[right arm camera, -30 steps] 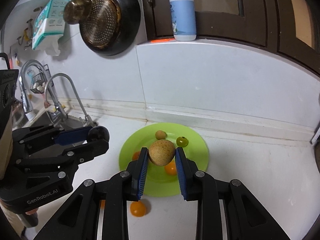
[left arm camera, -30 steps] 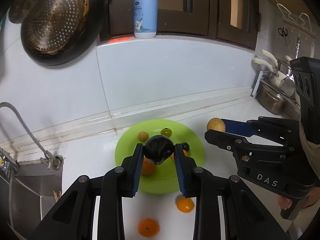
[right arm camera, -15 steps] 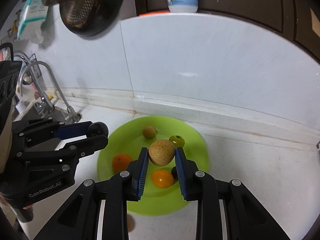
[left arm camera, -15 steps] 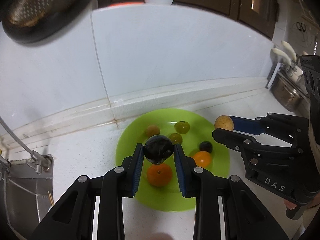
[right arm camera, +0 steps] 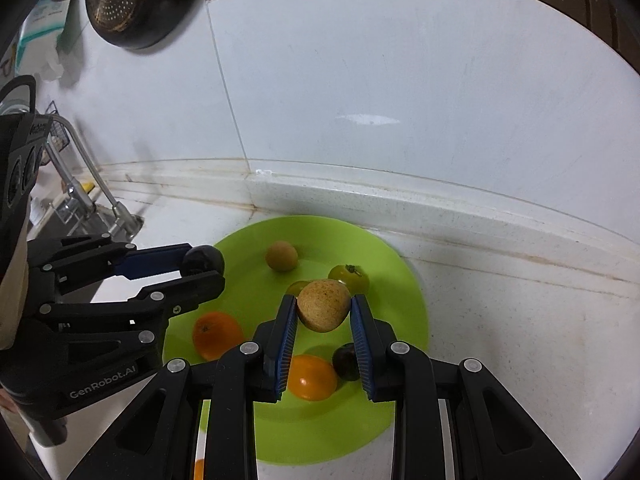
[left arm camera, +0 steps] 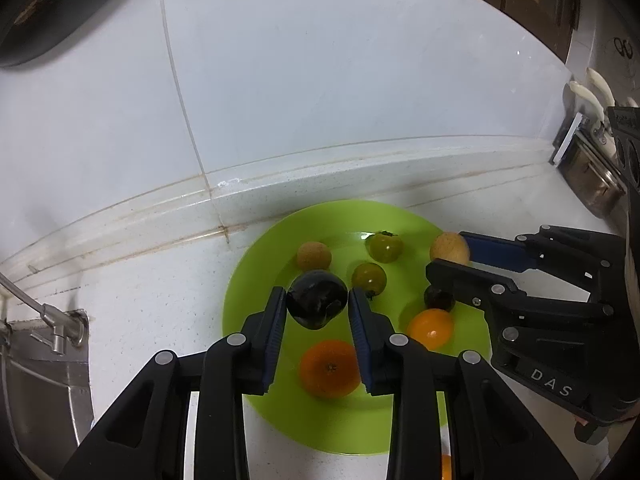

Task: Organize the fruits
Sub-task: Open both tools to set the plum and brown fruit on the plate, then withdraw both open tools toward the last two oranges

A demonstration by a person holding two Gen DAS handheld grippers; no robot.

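Note:
My left gripper (left arm camera: 317, 306) is shut on a dark purple fruit (left arm camera: 317, 299) and holds it above the left part of the green plate (left arm camera: 248, 300). My right gripper (right arm camera: 324, 310) is shut on a tan round fruit (right arm camera: 324, 305) over the plate's (right arm camera: 404, 320) middle. On the plate lie an orange (left arm camera: 330, 369), a smaller orange fruit (left arm camera: 431, 329), two green tomatoes (left arm camera: 369, 276) (left arm camera: 385, 246), a small tan fruit (left arm camera: 314, 255) and a small dark fruit (left arm camera: 439, 298). The right gripper also shows in the left wrist view (left arm camera: 448, 258), and the left gripper in the right wrist view (right arm camera: 202, 266).
The white tiled wall (left arm camera: 320, 80) and a raised ledge (left arm camera: 320, 176) stand close behind the plate. A sink with a faucet (right arm camera: 76, 184) is at the left. A dark pan (right arm camera: 132, 0) hangs on the wall. An orange fruit (left arm camera: 446, 468) lies on the counter before the plate. Metal pots (left arm camera: 592, 184) are at the far right.
Both grippers have moved forward and down over the plate with their fruits still held. The plate and its fruits look larger and nearer.

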